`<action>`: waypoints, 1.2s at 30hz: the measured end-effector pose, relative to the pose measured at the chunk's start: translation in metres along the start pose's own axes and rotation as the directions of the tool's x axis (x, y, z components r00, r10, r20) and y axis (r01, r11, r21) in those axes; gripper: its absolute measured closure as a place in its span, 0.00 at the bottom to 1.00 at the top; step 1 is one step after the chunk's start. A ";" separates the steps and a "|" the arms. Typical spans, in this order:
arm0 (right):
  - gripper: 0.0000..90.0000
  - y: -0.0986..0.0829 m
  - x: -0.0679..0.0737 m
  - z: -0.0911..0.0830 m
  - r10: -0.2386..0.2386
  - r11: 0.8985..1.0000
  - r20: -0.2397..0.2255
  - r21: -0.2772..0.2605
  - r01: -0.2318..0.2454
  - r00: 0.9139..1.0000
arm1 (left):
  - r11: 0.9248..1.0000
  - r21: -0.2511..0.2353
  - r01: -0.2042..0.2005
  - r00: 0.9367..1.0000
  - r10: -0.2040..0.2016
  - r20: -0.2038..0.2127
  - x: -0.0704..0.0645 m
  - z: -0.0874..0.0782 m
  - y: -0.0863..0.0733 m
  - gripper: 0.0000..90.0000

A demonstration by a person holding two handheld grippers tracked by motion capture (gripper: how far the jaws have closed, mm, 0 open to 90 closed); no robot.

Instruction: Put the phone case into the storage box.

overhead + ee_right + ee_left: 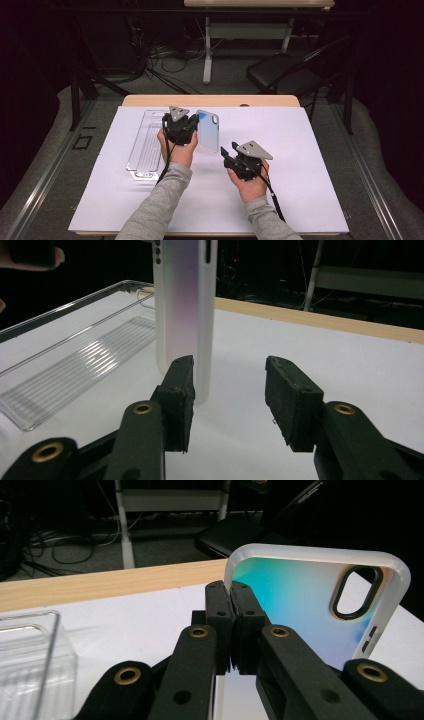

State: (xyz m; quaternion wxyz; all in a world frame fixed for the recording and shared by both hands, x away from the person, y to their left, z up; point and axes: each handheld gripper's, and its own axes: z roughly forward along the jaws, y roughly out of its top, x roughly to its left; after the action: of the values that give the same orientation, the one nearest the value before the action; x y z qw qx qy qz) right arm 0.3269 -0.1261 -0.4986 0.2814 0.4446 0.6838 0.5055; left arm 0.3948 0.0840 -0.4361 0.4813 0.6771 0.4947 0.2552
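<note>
We have the left gripper [181,129] clenched on the edge of a phone case [208,131], its jaws pressed together on the case's rim in the left gripper view. The phone case [300,605] is held up off the white surface [300,150], its teal-tinted back and oval camera cutout facing that view. Our right gripper [231,156] sits released, jaws well apart, near the lower end of the case; in the right gripper view the case [185,315] stands upright just beyond the open jaws. A clear plastic tray [145,145] lies on the surface just beside the left hand [177,152].
</note>
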 end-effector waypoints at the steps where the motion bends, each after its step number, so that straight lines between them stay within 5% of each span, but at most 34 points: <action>1: 0.58 0.000 -0.001 0.000 0.000 1.000 0.002 -0.002 0.000 1.000 | 1.000 0.001 0.002 1.000 -0.002 -0.003 0.002 -0.001 0.001 0.99; 36: 0.23 0.007 -0.013 -0.014 -0.024 0.999 -0.041 0.036 0.025 0.999 | 0.999 -0.033 0.026 0.993 -0.029 -0.110 0.056 -0.022 0.028 0.99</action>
State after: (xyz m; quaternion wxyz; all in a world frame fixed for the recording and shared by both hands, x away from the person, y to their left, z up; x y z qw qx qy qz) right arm 0.3237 -0.1429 -0.4883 0.2654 0.4307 0.7039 0.4985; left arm 0.4104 0.1426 -0.4089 0.4670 0.6475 0.5260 0.2933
